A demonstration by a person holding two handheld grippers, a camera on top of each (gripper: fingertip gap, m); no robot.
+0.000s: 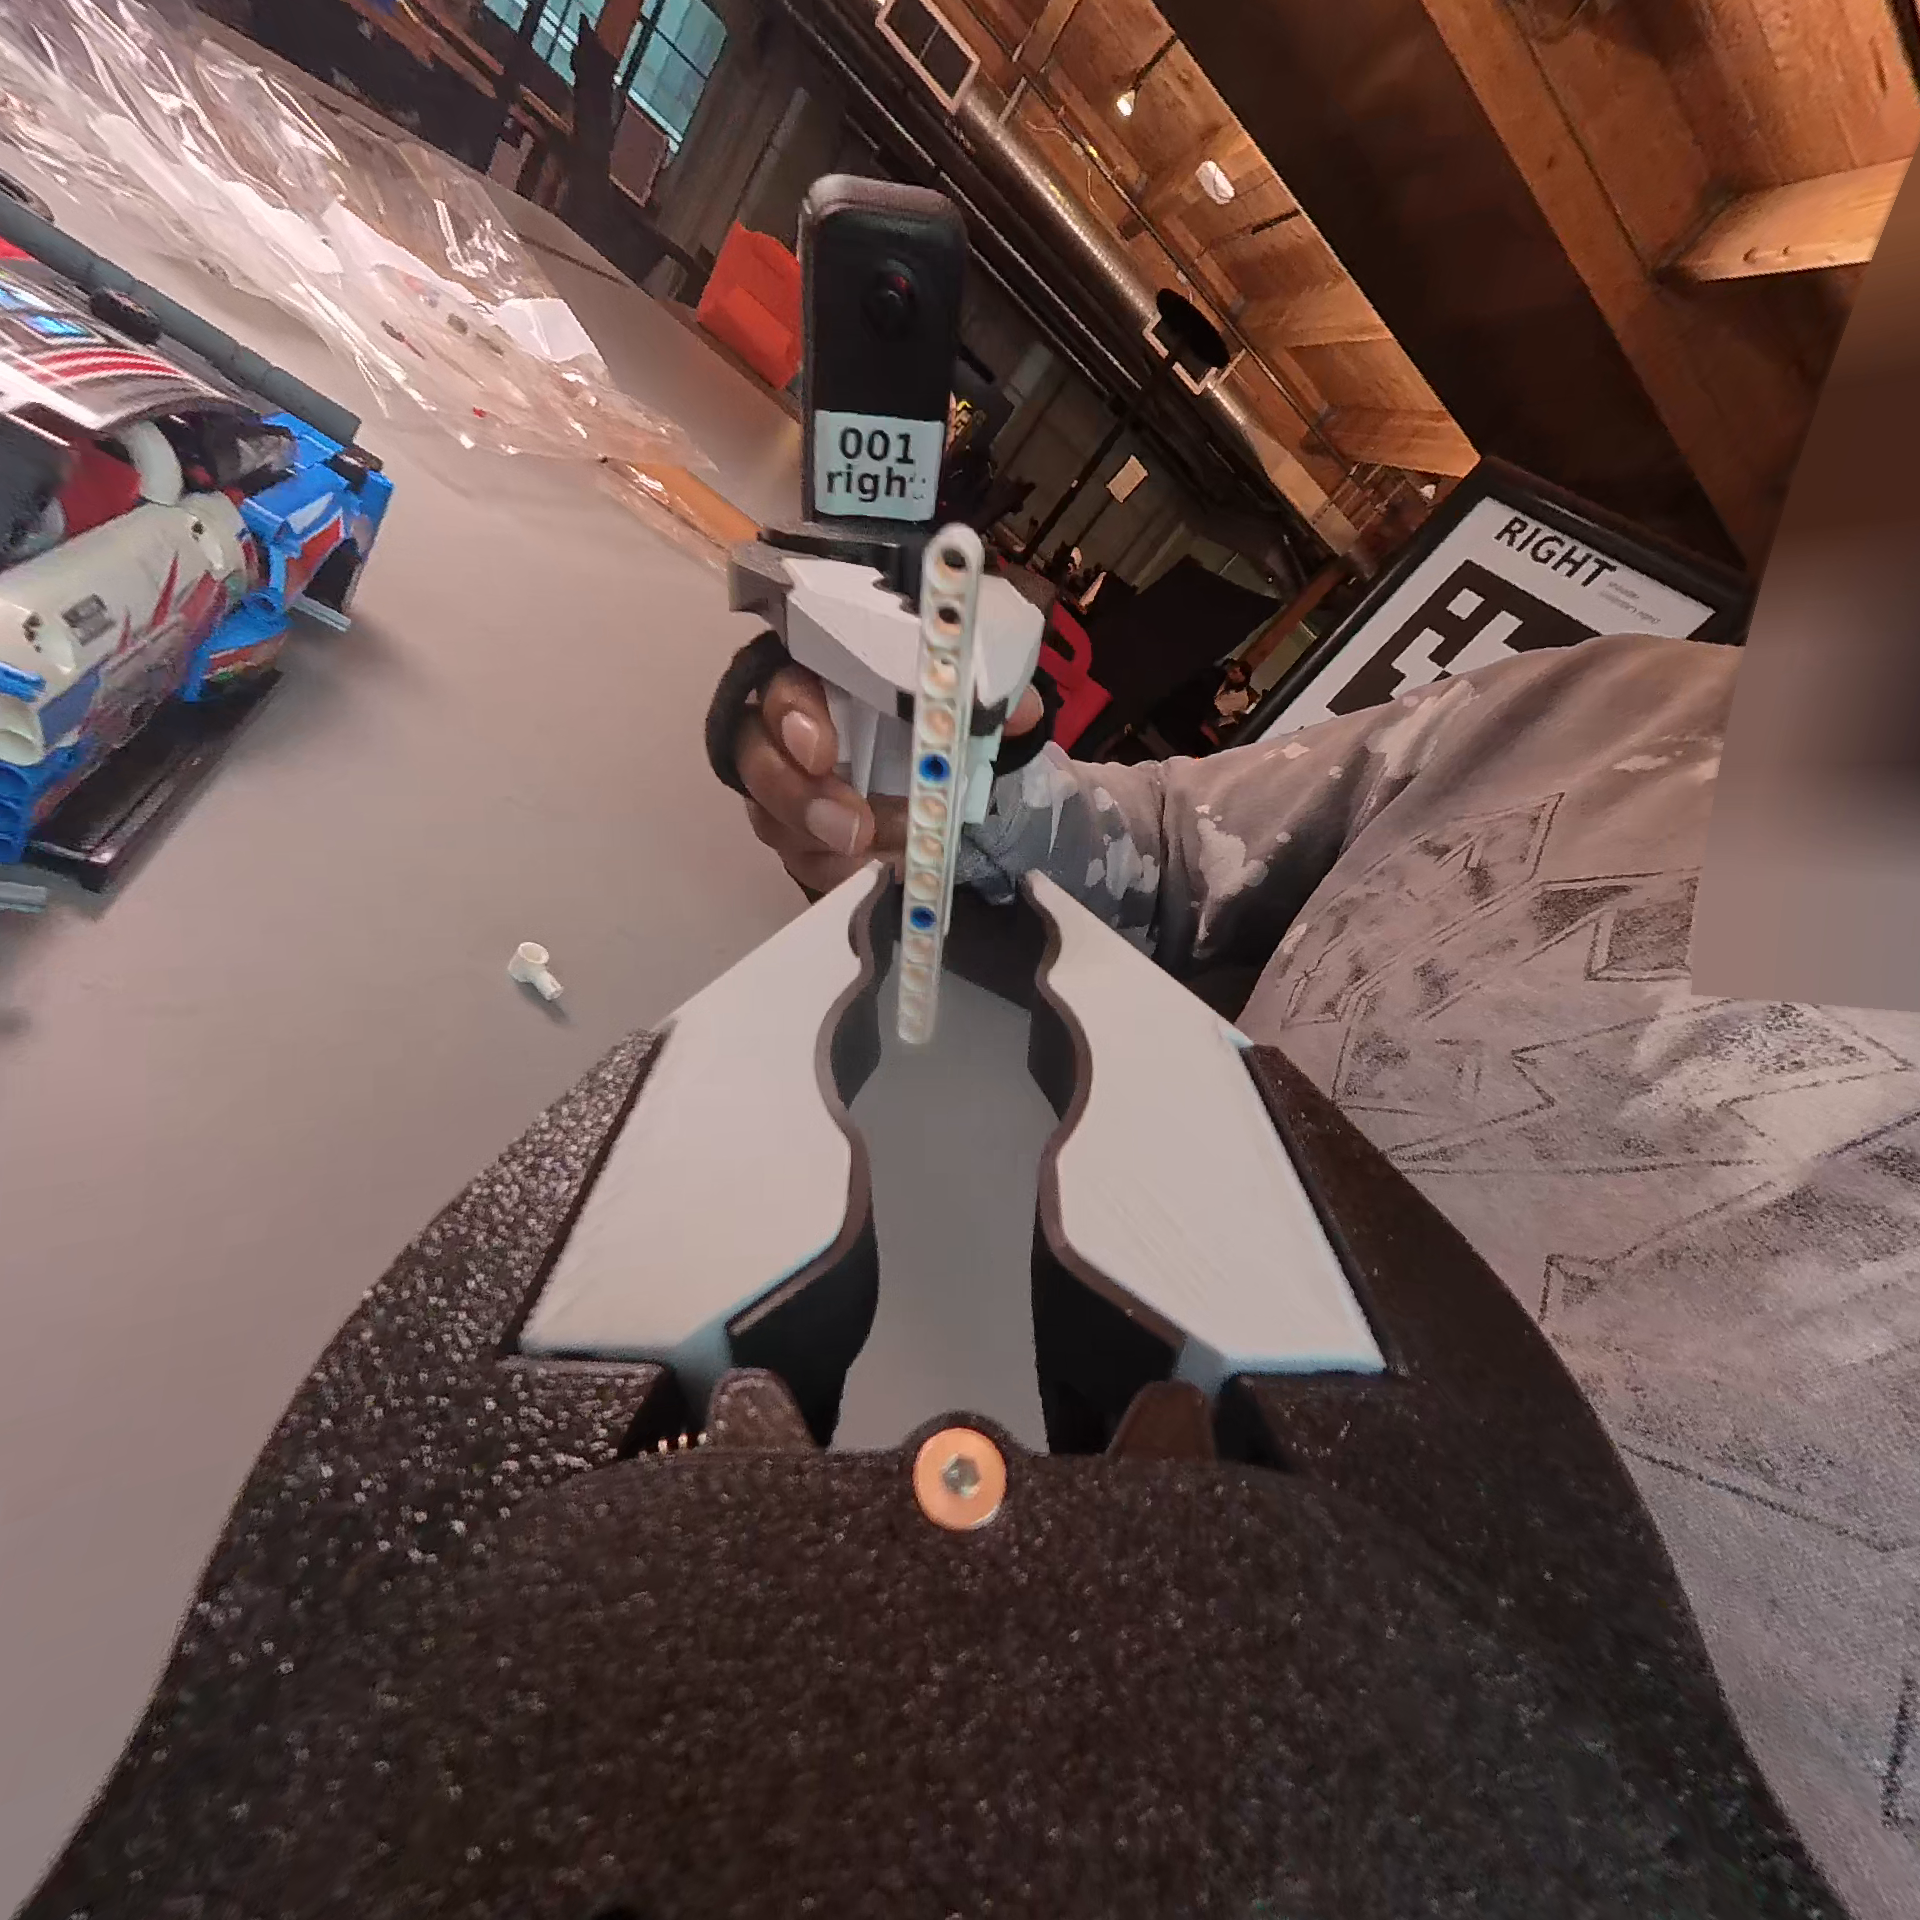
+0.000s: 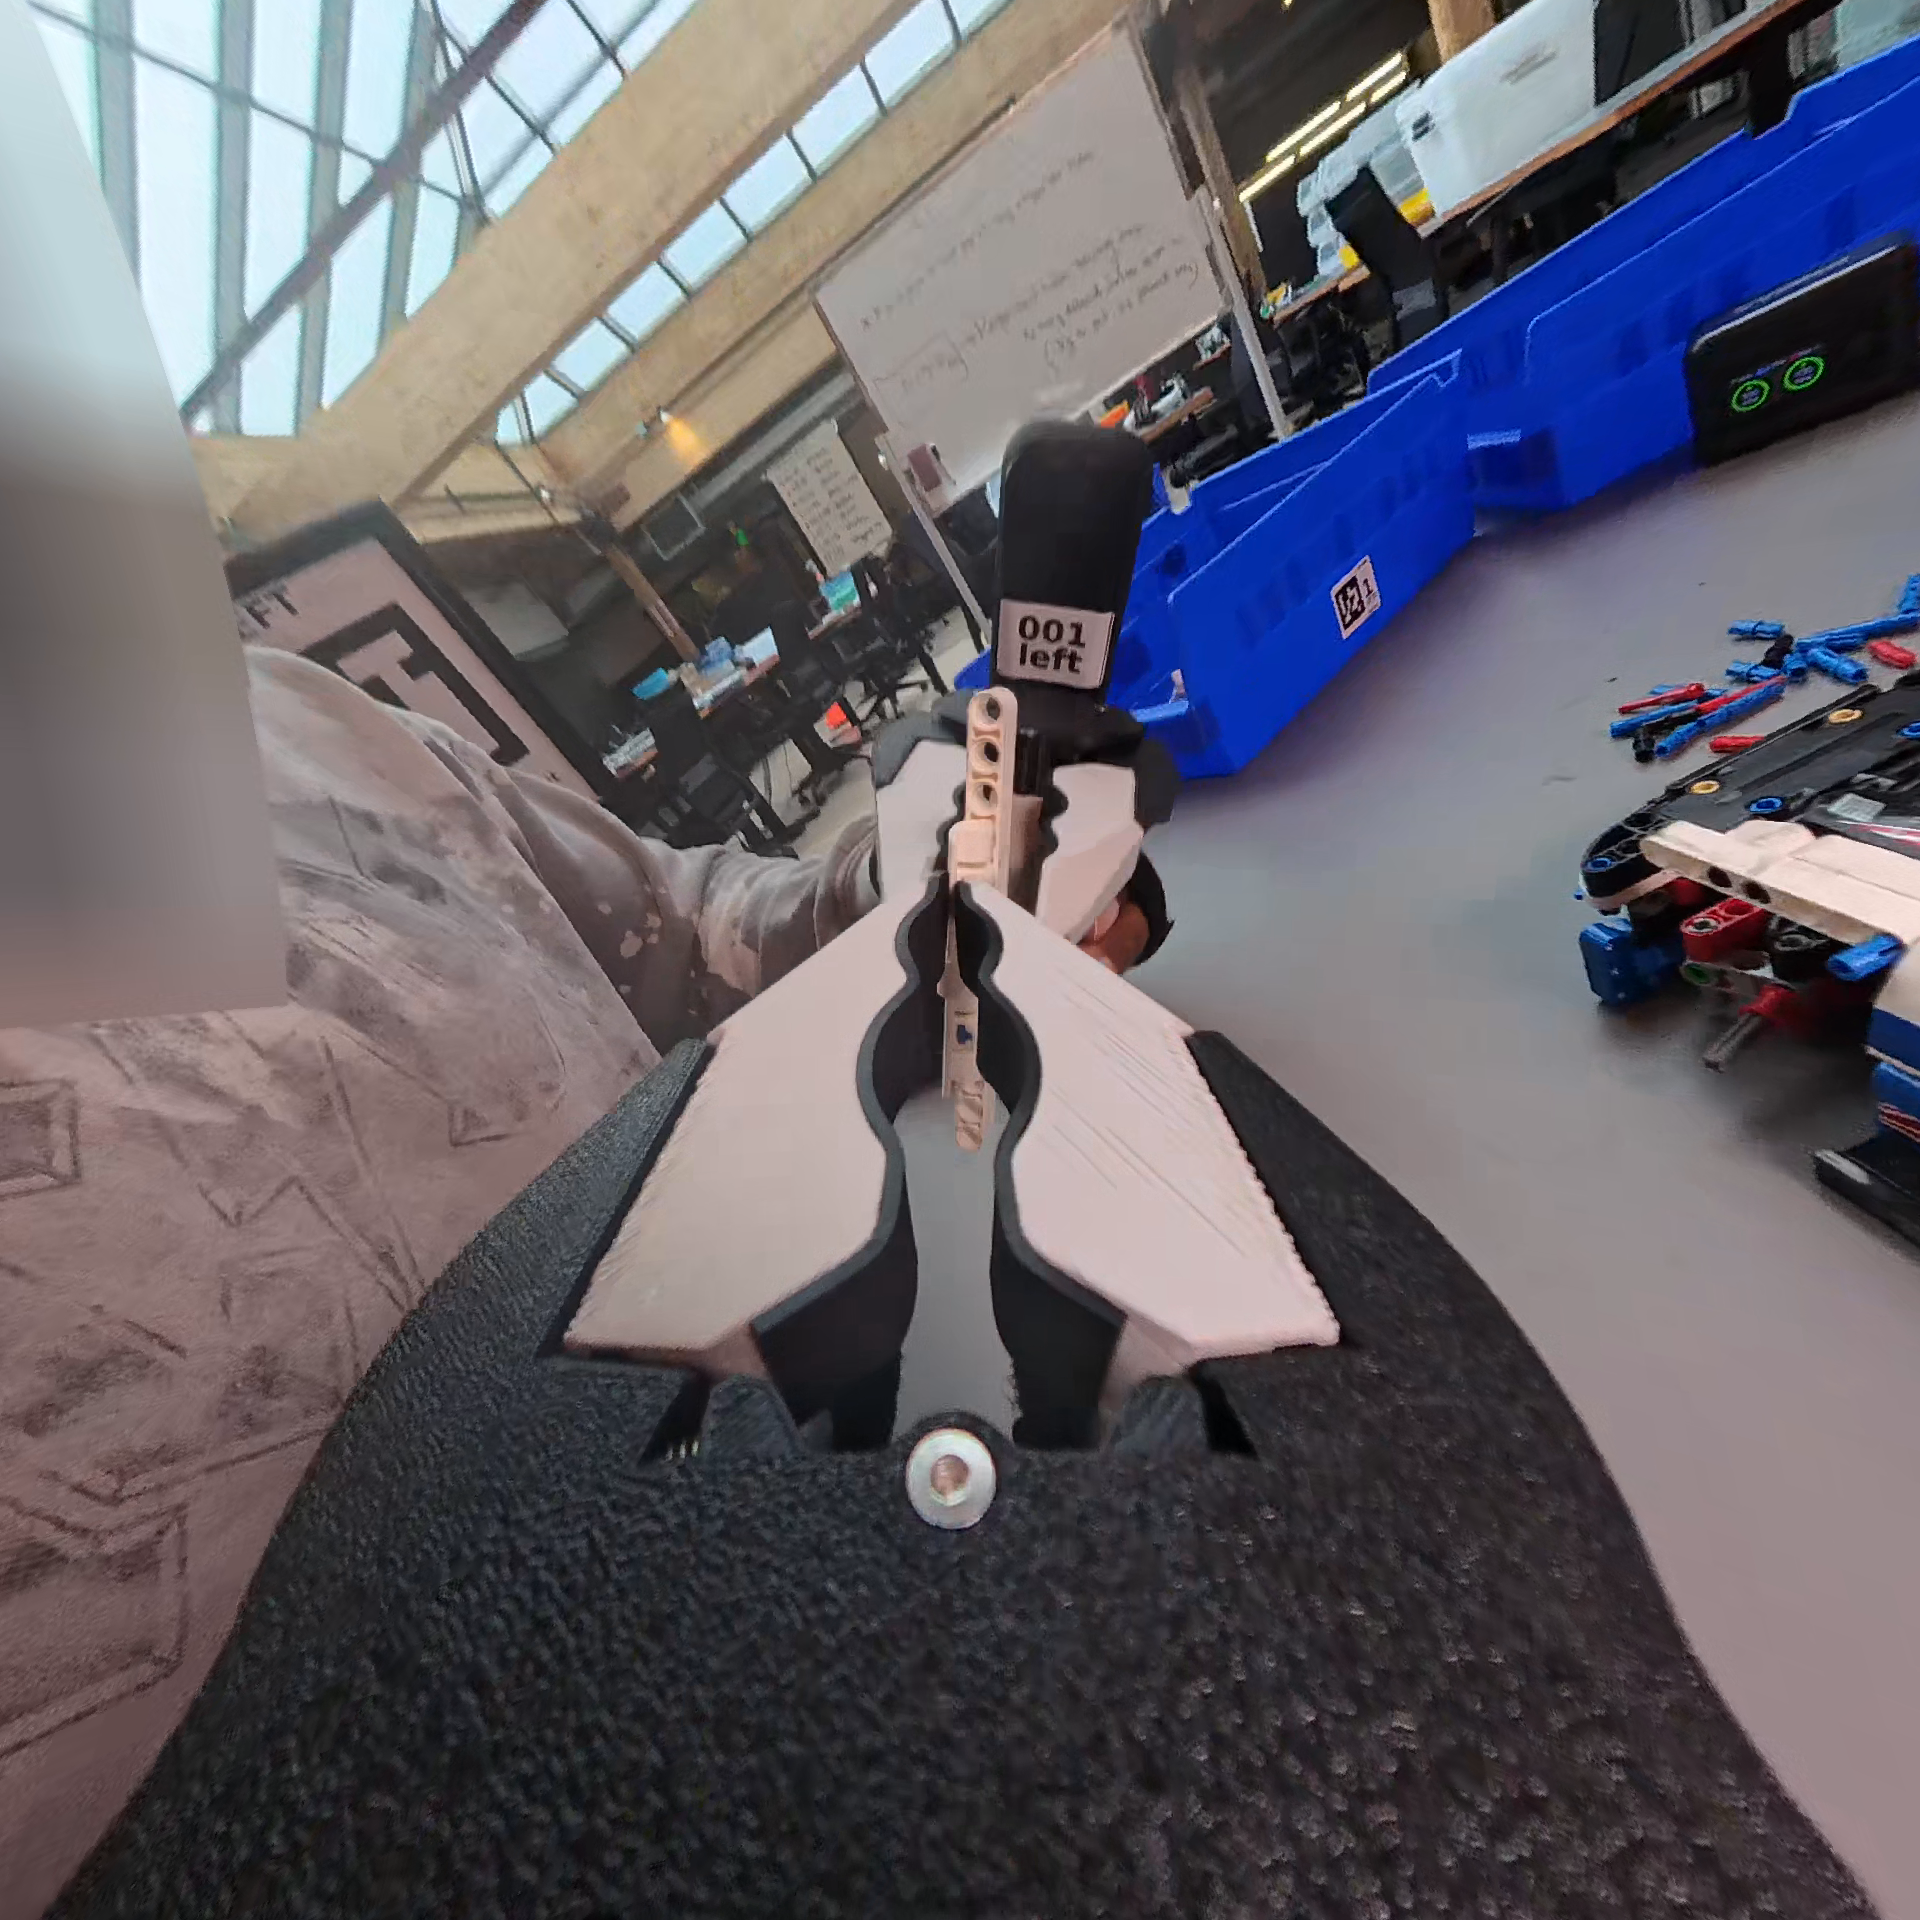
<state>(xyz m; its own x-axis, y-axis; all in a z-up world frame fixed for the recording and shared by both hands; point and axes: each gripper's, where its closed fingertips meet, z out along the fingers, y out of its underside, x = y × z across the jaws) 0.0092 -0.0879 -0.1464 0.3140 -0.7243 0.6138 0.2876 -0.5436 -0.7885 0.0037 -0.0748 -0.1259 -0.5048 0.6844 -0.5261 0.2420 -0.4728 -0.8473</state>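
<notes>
a long white beam (image 1: 932, 790) with a row of holes, two of them filled by blue pins, is held upright in the air above a grey table (image 1: 436, 883). in the right wrist view the same beam (image 2: 971, 935) is seen edge-on, clamped near its lower part between the tips of the right gripper (image 2: 961, 899), whose jaws are pressed together on it. a black piece is seen alongside the beam's upper part.

in the left wrist view the jaws of the left gripper (image 1: 951, 883) stand apart, with the beam's lower end lying in the gap between them; whether it is touched by either finger cannot be told. the right gripper (image 1: 894, 644) is seen beyond, facing this camera, its handle wrapped by a hand (image 1: 821, 769) in a pale patterned sleeve (image 1: 1299, 821). a black camera with a white label is mounted on top of it.

a small white connector (image 1: 535, 968) lies alone on the table, left of the left gripper. farther left a blue, white and red model car (image 1: 156, 582) built of bricks is parked, with clear plastic bags (image 1: 395, 270) spread behind it.

in the right wrist view another part of the model (image 2: 1766, 904) rests on the table at the right, with loose blue and red pins (image 2: 1766, 675) scattered beyond it and blue bins (image 2: 1351, 540) standing farther back. a whiteboard (image 2: 1039, 260) is seen in the background.
</notes>
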